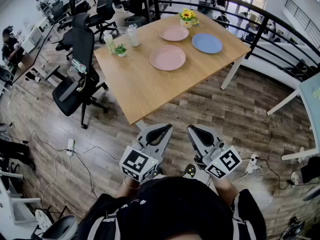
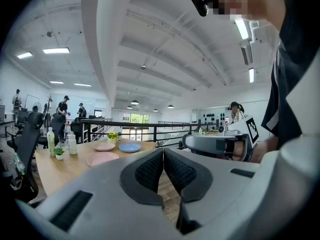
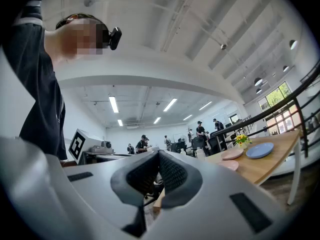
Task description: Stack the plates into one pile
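Three plates lie apart on the wooden table (image 1: 150,89): a large pink plate (image 1: 167,57) near the middle, a smaller pink plate (image 1: 173,33) behind it, and a blue plate (image 1: 207,43) to the right. Both grippers hang near my body, well short of the table's near corner. My left gripper (image 1: 166,127) is shut with nothing in it, and my right gripper (image 1: 191,128) is shut and empty too. In the left gripper view the plates (image 2: 102,158) show far off beyond the closed jaws (image 2: 163,151). The right gripper view shows its closed pads (image 3: 158,156) and the plates (image 3: 260,150) at right.
A yellow flower pot (image 1: 187,17), a small green plant (image 1: 120,49), a bottle (image 1: 109,43) and a jar (image 1: 133,35) stand at the table's far side. Black office chairs (image 1: 77,79) stand left of the table. A black railing (image 1: 280,31) runs behind. Cables and power strips (image 1: 70,146) lie on the floor.
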`<state>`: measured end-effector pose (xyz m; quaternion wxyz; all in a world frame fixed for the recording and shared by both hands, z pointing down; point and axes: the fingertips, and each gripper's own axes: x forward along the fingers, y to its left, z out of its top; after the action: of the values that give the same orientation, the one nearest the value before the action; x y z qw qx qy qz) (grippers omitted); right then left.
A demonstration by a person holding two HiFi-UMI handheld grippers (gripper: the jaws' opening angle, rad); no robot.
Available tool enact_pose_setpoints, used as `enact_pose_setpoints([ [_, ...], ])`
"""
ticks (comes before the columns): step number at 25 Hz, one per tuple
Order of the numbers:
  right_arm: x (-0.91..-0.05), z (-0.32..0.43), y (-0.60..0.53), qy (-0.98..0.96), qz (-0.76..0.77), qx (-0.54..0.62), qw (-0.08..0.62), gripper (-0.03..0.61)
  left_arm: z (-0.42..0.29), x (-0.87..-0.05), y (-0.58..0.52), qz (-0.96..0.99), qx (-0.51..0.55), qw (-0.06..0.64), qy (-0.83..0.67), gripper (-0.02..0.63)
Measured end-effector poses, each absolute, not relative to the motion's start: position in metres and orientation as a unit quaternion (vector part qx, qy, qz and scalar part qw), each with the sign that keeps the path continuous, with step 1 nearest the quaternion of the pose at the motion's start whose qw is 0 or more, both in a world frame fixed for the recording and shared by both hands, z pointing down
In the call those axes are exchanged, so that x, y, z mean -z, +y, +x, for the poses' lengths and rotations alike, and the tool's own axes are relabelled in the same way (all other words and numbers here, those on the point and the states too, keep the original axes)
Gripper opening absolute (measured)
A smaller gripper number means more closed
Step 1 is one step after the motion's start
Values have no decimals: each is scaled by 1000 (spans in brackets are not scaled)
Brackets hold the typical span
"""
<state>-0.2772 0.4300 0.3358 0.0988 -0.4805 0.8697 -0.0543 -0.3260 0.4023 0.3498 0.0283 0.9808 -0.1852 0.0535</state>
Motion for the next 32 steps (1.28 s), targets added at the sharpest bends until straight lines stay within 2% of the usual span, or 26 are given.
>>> enact_pose_setpoints([
  [11, -336, -270, 445, 865, -493, 29, 85, 2, -315, -354, 414, 982, -69, 31, -175, 15],
  [25, -340, -199, 468, 833, -540, 41, 113, 2, -254, -352, 432, 985, -87, 7, -151, 17],
  [32, -341, -166, 476, 829, -543, 42, 122, 2, -219, -360, 438, 983, -104, 42, -145, 17],
])
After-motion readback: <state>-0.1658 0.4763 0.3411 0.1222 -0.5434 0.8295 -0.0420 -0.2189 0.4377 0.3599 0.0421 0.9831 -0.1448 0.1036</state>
